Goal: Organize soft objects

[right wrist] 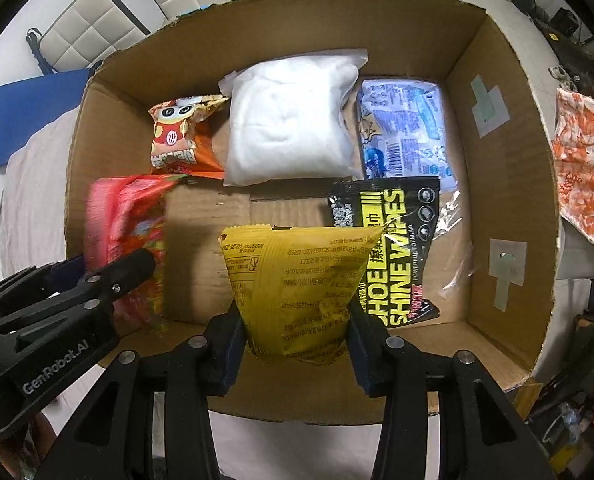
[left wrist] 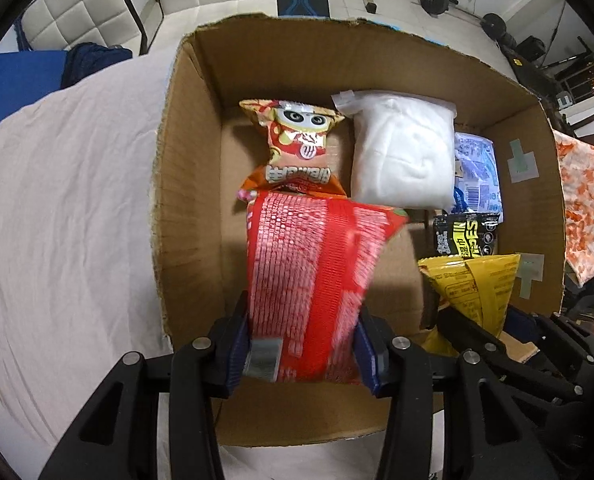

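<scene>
My left tool [left wrist: 303, 344] is pinching a red snack bag [left wrist: 313, 280] by its lower end, one finger on each side. The bag sits in the lower middle of the left view, held up over the open cardboard box [left wrist: 185, 200], and it looks a bit blurry. My right tool [right wrist: 295, 340] is pinching a yellow packet [right wrist: 301, 284] the same way, low in the middle of the right view, also over the box. Inside the box, at the upper middle of the right view, lies a puffy white bag [right wrist: 293, 120]. Just left of it is an orange snack bag with big cartoon eyes [right wrist: 181, 136]. Just right of it is a blue and white pack [right wrist: 405, 132]. Below that pack lies a black pack of shoe shine wipes [right wrist: 401, 240], and my yellow packet hides part of it. The box sits on a pale pink sheet [left wrist: 65, 200]. An orange and white cloth [right wrist: 585, 168] is at the right edge of the frame.
</scene>
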A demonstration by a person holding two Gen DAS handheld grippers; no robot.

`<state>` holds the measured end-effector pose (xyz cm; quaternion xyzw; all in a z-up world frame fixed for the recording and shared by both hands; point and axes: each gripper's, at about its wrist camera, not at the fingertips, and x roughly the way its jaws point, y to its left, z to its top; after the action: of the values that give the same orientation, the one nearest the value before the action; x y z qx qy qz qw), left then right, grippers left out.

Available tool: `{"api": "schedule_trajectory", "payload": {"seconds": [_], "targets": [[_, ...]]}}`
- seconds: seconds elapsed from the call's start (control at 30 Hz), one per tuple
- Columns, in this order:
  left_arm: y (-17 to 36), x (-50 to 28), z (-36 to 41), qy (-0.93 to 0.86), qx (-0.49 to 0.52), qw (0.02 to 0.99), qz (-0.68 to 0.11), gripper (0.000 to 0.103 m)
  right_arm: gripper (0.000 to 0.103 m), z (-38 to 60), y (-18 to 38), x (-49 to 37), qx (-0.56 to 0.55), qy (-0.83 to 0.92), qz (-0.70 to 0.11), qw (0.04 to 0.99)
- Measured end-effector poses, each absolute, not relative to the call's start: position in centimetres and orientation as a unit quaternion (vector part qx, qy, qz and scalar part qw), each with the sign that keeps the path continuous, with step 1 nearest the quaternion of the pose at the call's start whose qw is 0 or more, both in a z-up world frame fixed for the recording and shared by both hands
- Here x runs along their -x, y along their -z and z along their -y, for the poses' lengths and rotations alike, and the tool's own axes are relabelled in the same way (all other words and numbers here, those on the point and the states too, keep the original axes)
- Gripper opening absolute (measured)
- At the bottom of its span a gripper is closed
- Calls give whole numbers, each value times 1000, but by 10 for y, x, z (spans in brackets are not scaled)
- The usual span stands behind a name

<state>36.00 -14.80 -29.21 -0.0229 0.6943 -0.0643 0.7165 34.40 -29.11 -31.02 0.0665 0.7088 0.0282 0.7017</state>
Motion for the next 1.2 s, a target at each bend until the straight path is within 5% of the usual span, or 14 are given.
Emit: {"api": "schedule_trajectory", "payload": {"seconds": [0.3, 0.5, 0.57, 0.63, 1.2], "targets": [[279, -360, 148, 60, 26, 732, -679, 45, 67, 287, 311, -341, -54, -32, -711, 701], [265, -355, 148, 53, 17, 750, -659, 67, 93, 293, 298, -337, -49, -27, -695, 716], [261, -354, 149, 55, 16, 755, -653, 86, 96, 296, 294, -336, -44, -24, -691, 721], [257, -353, 152, 57, 11, 763, -644, 90, 101, 298, 291, -335, -33, -20, -685, 727], [219, -311, 159, 2, 11, 794, -608, 96, 103, 325, 250, -304, -19, -24, -640, 768]]}}
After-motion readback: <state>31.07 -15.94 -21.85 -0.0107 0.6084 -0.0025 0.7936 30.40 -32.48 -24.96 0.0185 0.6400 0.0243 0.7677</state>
